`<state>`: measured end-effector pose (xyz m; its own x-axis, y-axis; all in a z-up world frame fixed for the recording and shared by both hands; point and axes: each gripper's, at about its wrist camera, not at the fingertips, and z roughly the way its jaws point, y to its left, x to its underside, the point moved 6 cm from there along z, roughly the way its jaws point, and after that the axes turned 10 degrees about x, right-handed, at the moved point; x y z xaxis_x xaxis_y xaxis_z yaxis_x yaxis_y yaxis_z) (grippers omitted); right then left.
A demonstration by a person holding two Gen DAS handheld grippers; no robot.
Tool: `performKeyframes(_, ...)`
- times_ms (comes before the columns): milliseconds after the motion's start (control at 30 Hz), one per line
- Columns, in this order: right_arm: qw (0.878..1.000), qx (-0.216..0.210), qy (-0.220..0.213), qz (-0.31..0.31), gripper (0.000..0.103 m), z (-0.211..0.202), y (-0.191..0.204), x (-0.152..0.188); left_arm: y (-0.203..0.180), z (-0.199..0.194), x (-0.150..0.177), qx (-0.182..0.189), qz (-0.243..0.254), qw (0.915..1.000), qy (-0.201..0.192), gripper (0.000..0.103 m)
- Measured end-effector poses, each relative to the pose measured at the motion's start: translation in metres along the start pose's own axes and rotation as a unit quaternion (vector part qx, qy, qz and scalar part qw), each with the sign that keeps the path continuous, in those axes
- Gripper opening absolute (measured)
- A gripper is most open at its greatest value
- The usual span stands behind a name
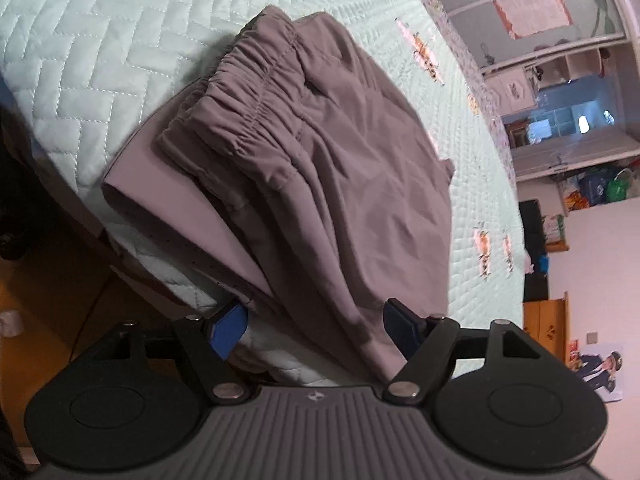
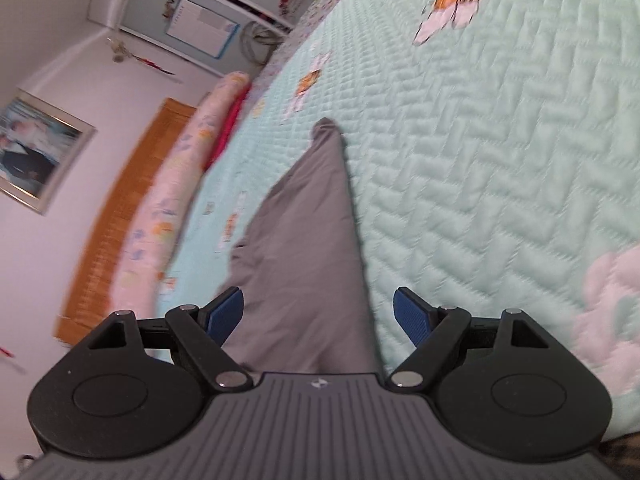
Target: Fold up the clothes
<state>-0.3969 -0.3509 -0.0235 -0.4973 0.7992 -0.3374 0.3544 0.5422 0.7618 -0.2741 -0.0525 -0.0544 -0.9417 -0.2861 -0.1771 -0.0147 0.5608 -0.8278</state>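
Grey trousers are seen lying doubled on the bed; both tongs are spread, seemingly gripping nothing, cloth between them.

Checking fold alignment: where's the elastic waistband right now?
Left wrist view, upper centre: the elastic waistband lies atop the folded grey trousers on the mint quilted bedspread, near the bed's left edge.
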Motion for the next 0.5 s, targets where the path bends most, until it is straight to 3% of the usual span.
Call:
performKeyframes(167,0.999,-0.04,0.013,0.03,0.082,0.004,-0.009,-0.001,0.0,-0.005,-0.007,0.036,-0.014,0.9984,-0.04,0.077)
performKeyframes(333,0.998,-0.046,0.021,0.034,0.082,0.011,-0.006,-0.006,0.005,-0.007,-0.005,0.053,-0.028,0.9967,-0.055,0.077)
performKeyframes(500,0.997,-0.052,0.029,0.039,0.082,0.017,-0.002,-0.011,-0.002,-0.014,-0.011,0.066,-0.005,0.9955,-0.068,0.076)
